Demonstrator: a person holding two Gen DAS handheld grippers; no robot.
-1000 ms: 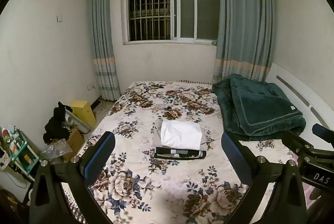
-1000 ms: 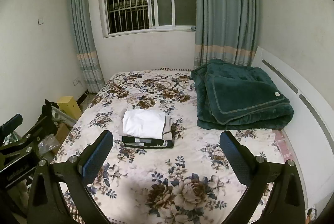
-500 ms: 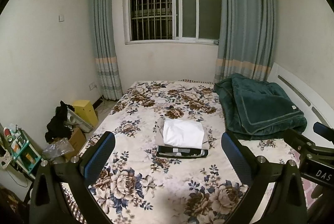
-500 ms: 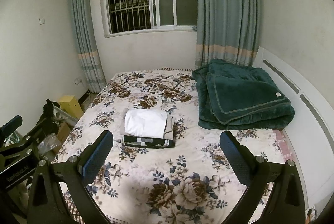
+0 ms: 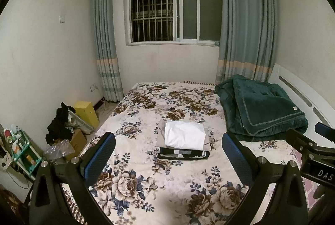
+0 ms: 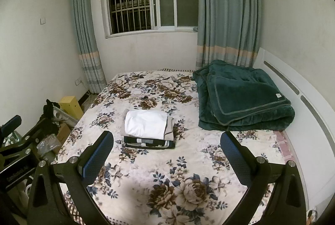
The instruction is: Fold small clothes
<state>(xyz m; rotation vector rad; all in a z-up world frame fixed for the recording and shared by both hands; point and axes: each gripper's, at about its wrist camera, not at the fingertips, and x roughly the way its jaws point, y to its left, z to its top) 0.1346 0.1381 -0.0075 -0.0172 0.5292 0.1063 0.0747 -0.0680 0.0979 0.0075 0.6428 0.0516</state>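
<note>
I hold both claws released above the bed (image 5: 146,166): left gripper (image 5: 167,153), right gripper (image 6: 166,151), each grasping nothing. The folded stack (image 6: 148,129) lies mid-bed at 12 o'clock, the blanket (image 6: 242,97) at 2.

The room is lit by dim indoor light from above, with a greenish tint. The window (image 5: 175,9) is dark. Both views are sharp, but the fisheye lens bends the walls and blackens the corners. A soft shadow lies on the near bed (image 6: 134,185).
</note>
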